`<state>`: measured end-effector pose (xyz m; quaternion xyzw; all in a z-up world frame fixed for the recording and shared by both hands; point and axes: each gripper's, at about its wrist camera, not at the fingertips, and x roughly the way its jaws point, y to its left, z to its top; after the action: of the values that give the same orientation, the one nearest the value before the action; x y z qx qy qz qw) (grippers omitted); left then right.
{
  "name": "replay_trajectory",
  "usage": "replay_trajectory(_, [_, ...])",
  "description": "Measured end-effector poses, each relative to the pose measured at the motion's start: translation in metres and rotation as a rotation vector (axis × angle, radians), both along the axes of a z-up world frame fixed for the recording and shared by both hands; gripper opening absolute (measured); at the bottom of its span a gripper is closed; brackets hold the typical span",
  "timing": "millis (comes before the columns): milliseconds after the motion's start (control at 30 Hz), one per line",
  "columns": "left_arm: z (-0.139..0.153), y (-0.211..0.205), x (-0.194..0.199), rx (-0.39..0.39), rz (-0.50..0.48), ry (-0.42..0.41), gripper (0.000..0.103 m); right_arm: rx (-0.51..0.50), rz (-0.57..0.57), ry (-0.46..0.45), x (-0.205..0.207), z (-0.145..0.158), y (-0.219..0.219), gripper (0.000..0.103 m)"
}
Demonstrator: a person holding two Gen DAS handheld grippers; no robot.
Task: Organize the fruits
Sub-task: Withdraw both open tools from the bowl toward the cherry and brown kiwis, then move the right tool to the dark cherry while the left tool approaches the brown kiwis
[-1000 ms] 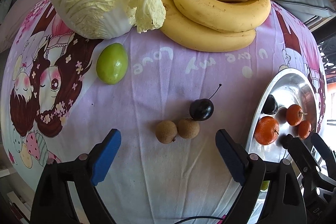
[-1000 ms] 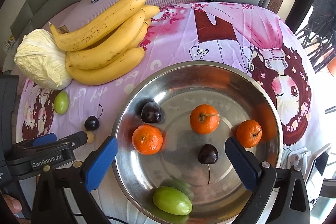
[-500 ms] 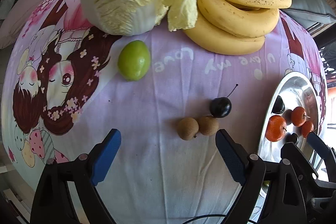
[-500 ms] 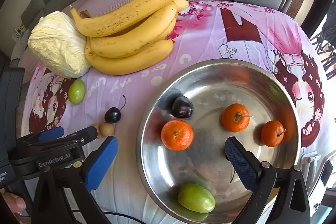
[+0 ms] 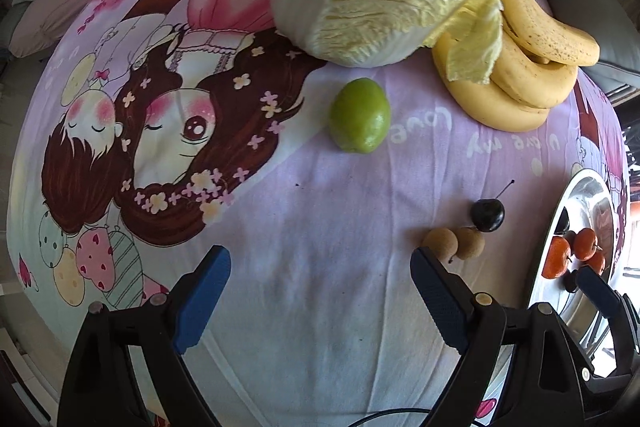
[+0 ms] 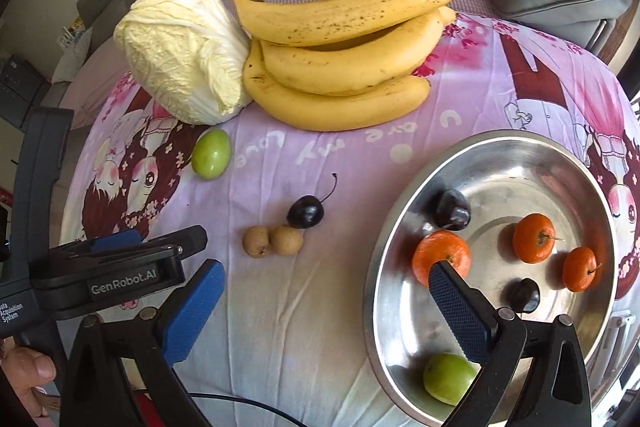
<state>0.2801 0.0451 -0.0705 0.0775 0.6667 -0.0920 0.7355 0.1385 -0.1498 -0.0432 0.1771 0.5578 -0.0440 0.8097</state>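
While both grippers gape, green fruit (image 5: 359,115) lies apparently untouched.

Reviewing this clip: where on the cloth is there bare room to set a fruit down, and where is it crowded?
Bare cloth lies between the green fruit, the two brown longans and the steel bowl, below the bananas. The near cloth under the longans is also free. Crowded: the far edge, cabbage against bananas, and the cherry touching the longans.
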Motion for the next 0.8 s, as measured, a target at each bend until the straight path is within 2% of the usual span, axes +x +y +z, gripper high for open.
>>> replay_trajectory(333, [-0.002,0.063,0.011,0.015,0.082,0.011,0.092,0.042,0.054,-0.002,0.016,-0.011,0.024,0.103])
replay_trajectory(800, [-0.010,0.097,0.017,0.003,0.110,0.036,0.092,0.087,0.091,-0.003,0.027,-0.026,0.038,0.103])
